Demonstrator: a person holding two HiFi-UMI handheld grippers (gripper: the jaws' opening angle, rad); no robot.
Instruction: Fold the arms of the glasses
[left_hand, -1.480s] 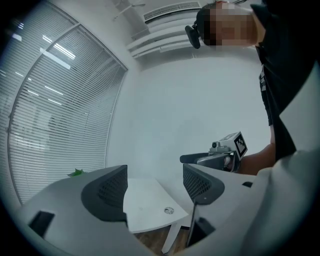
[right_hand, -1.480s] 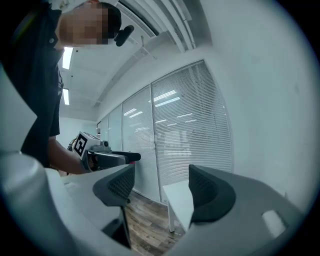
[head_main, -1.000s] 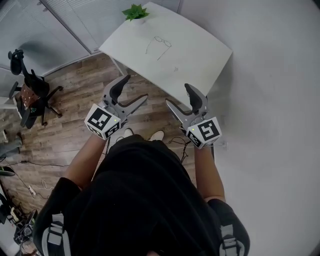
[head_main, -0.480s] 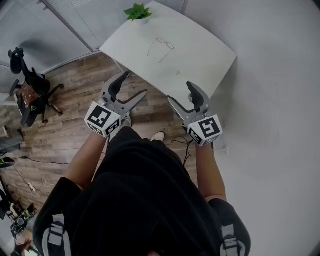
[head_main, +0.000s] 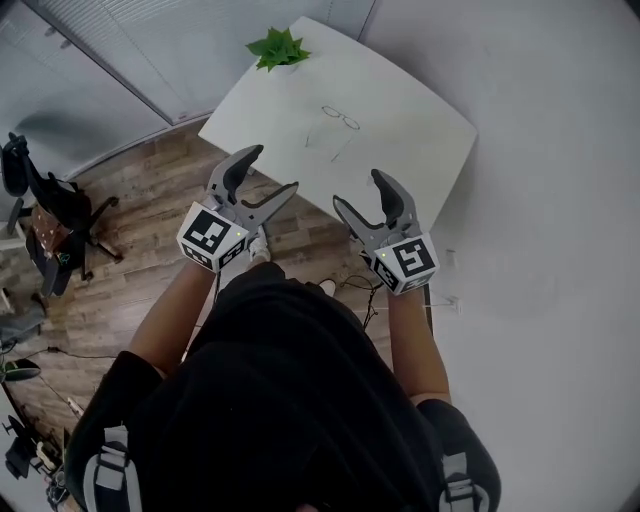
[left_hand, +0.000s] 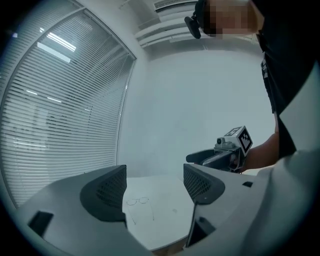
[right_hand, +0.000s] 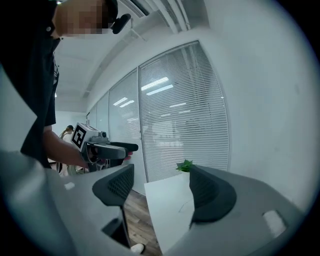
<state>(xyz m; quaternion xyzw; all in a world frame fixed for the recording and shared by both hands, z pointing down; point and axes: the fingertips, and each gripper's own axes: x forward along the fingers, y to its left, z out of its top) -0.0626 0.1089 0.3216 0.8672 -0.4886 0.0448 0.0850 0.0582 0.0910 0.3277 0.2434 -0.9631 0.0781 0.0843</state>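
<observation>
progress: not begun | glasses (head_main: 340, 119) lie on worktop (head_main: 410, 120), arms unfolded | left tool (head_main: 270, 170), right tool (head_main: 358, 188): jaws wide apart, empty, well apart from glasses

The left gripper (head_main: 272, 170) and right gripper (head_main: 357, 188) have come nearer the table (head_main: 410, 105) and glasses (head_main: 341, 119).
</observation>
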